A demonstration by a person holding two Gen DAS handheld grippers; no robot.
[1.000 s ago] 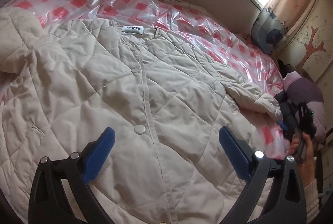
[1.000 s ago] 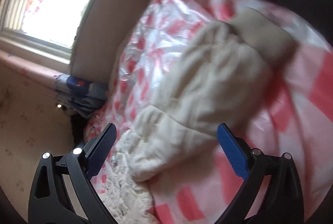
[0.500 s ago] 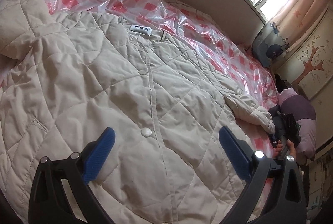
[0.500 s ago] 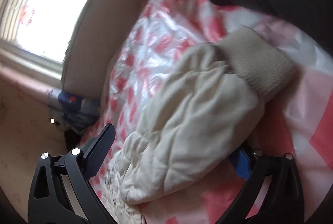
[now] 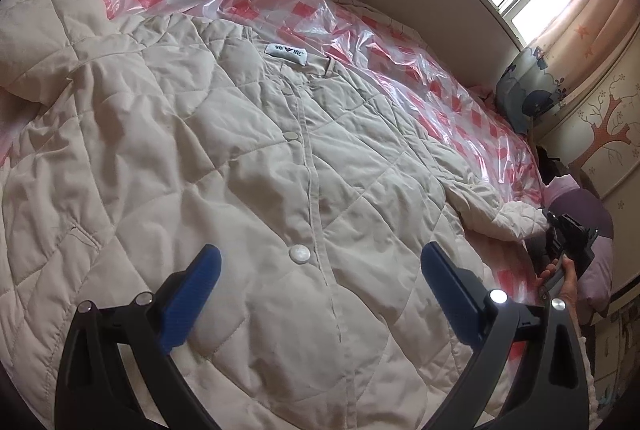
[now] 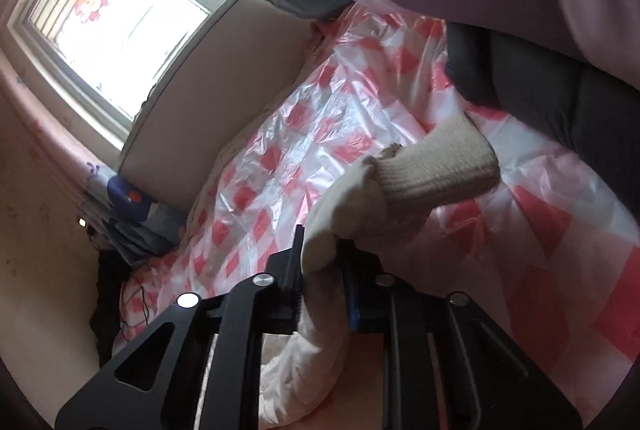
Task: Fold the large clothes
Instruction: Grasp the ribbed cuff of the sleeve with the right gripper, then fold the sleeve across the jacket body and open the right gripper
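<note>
On a bed [image 5: 472,110] draped in pink-checked plastic sheeting [image 5: 400,70], a cream quilted jacket [image 5: 224,158] lay spread front-up, buttoned, directly ahead of and beneath the left hand-held gripper [image 5: 320,282], whose blue jaws stood wide apart above the lower placket, gripping nothing. Off to that gripper's right, the jacket's sleeve [image 5: 508,218] trailed toward the bed's edge, where the right hand-held gripper [image 6: 322,270] had just been closing; its jaws were pinched shut on the padded sleeve just behind the ribbed knit cuff [image 6: 436,170], which jutted out beyond the fingertips. A hand [image 5: 560,278] could be seen on that gripper's handle.

The jacket looked light, puffy and thoroughly limp, likely to sag and spring back rather than hold a crease, and its smooth shell may slide on the slick plastic. The sleeve near the cuff appeared a sound place to hold, the padding giving the jaws bulk to bite. The hem, the shoulder seams or the side edges seemed the best holds for folding the body.
</note>
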